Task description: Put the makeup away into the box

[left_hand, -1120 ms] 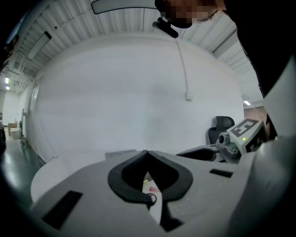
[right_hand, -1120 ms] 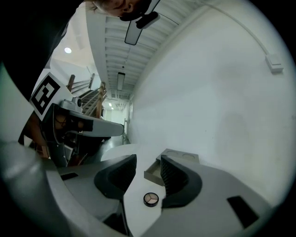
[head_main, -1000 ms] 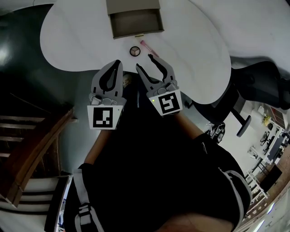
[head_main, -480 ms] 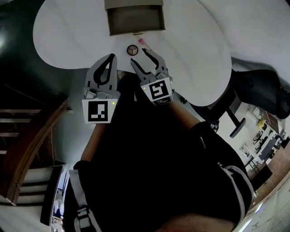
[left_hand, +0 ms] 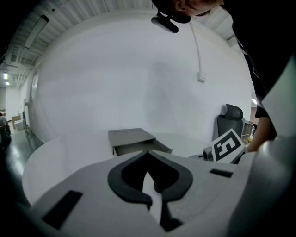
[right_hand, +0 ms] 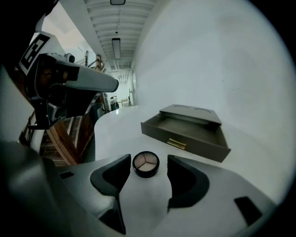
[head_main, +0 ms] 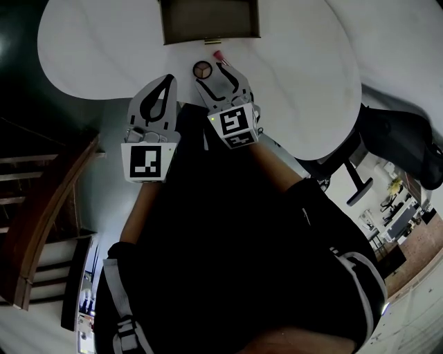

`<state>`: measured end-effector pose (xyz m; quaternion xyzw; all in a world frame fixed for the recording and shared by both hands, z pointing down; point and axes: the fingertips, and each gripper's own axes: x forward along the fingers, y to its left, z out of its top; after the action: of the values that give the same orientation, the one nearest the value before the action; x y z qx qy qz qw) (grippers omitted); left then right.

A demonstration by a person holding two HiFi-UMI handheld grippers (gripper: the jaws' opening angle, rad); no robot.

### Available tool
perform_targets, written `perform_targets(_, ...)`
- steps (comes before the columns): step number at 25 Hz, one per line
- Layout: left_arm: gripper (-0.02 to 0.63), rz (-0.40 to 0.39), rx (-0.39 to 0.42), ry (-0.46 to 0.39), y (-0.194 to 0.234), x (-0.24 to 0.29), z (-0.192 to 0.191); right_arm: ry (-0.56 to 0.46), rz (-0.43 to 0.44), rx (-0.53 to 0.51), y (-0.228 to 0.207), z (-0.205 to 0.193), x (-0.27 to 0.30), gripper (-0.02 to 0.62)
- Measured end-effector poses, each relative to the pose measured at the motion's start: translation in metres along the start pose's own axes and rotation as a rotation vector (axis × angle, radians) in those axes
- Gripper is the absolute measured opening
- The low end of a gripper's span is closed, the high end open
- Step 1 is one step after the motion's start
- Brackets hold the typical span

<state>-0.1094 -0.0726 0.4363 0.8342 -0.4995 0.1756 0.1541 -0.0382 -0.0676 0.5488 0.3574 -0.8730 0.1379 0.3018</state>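
A round compact [head_main: 202, 68] with three beige shades lies on the white table [head_main: 304, 62], in front of the grey box [head_main: 208, 21] whose drawer stands pulled out. A pink tube [head_main: 219, 56] lies just right of the compact. My right gripper [head_main: 213, 76] hangs close over the compact, its jaws opening. In the right gripper view the compact [right_hand: 145, 164] shows between the jaw tips of the right gripper [right_hand: 145, 178], untouched. My left gripper [head_main: 169, 78] is shut and empty, left of the compact, at the table's near edge.
The open drawer [right_hand: 185, 134] faces me, with a gold pull on its front. A black office chair [head_main: 391, 138] stands right of the table. Wooden steps [head_main: 41, 207] are at the left. The table edge curves in near my hands.
Both grippers have come down and forward toward the compact. The right jaws have spread wider and now frame the compact. The left jaws stay shut.
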Motion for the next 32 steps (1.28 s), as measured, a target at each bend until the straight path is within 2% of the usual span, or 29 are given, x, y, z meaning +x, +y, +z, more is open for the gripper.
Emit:
perform_targets(6,0.008,-0.003,-0.037,0.033,-0.002,0.002,-0.011,0.123,0.0,-0.08,0.006,-0.007,0.014,0.253)
perform_targets(10,0.008,-0.004,-0.037,0.036,-0.002,0.002,-0.012,0.16,-0.007,-0.057,0.004,-0.008,0.02,0.252)
perform_targets(16,0.008,0.008,-0.043,0.043,0.002,0.0,-0.014,0.209,0.004,-0.081,0.007,-0.008,0.025,0.235)
perform_targets(21,0.008,0.013,-0.05,0.033,0.005,0.0,-0.011,0.186,0.009,-0.055,0.004,0.001,0.02,0.232)
perform_targets(32,0.008,-0.001,-0.036,0.002,0.01,0.017,0.011,0.057,-0.029,-0.019,-0.033,0.079,-0.007,0.232)
